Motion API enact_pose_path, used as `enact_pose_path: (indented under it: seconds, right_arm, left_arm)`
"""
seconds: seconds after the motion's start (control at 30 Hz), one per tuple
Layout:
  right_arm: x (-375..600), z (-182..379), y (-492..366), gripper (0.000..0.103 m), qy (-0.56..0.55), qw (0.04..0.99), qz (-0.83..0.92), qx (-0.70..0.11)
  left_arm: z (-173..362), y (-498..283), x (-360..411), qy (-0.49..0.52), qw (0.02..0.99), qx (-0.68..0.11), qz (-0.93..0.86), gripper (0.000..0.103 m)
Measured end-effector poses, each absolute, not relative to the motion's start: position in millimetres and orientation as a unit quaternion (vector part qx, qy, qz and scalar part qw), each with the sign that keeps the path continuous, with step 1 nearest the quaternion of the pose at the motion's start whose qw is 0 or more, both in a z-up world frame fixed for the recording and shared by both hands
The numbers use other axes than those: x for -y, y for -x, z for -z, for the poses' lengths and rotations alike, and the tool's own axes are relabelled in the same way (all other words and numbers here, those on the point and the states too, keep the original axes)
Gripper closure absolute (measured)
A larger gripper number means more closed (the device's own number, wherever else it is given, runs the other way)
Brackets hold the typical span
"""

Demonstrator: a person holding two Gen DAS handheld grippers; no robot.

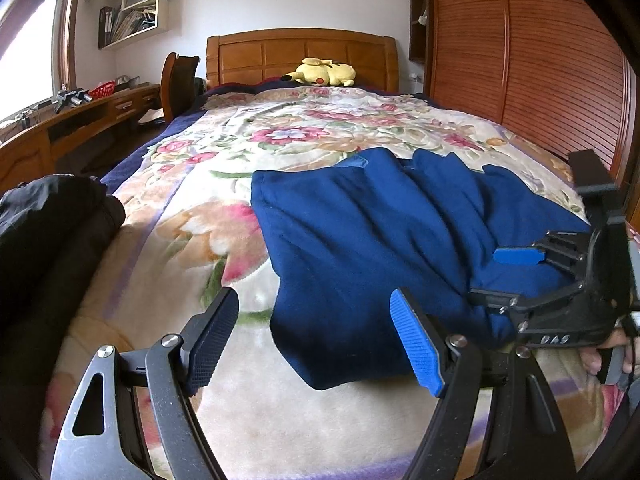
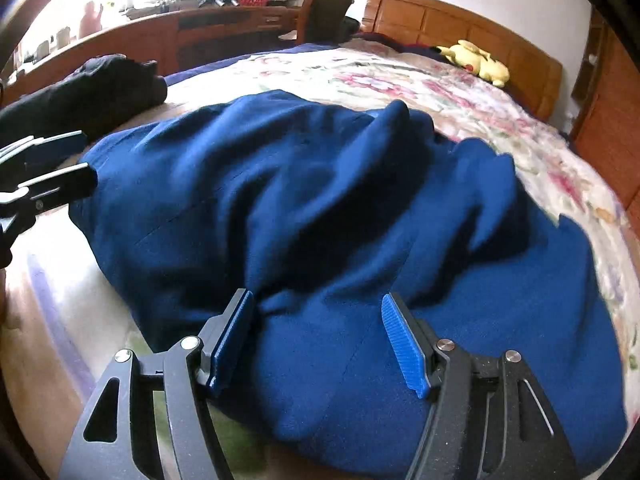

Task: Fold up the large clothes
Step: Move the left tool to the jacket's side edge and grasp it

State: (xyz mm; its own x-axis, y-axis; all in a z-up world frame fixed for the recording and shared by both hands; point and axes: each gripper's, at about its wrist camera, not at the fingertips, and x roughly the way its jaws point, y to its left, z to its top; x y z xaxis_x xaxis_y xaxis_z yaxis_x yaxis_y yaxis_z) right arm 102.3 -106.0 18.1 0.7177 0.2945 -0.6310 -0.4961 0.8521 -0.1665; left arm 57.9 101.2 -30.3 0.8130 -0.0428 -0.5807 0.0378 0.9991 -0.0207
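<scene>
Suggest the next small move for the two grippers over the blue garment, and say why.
Probably lower the right gripper and close it on the rumpled blue garment: both it and the left gripper are open, holding nothing, and cloth already lies between its fingers.

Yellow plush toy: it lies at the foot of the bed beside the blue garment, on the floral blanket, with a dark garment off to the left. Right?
Not quite. The yellow plush toy lies at the head of the bed, against the wooden headboard, far from the blue garment, as the left wrist view shows. The floral blanket and the dark garment on the left are as stated.
</scene>
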Motion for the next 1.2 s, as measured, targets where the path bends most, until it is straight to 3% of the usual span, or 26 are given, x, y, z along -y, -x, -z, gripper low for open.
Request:
enact_pose_path:
  seconds: [0.27,0.4,1.0,1.2]
  right_arm:
    - [141,-36,-74,0.035,0.151,0.926,-0.196,-0.284]
    - [149,-22,-79,0.035,0.125,0.918,-0.209,-0.313]
    - [153,-16,-58,0.034,0.138,0.932,-0.189,-0.276]
    - [161,-20,-45,0.034,0.140,0.935,-0.184,-0.268]
  left_arm:
    - [32,-59,-99,-0.007,0.952,-0.305,0.017,0.024]
    - [34,-60,-99,-0.011,0.952,-0.307,0.012,0.024]
    - [47,-36,-114,0.018,0.947,-0.321,0.002,0.024]
    - [51,-36,-116,0.031,0.946,-0.322,0.001,0.035]
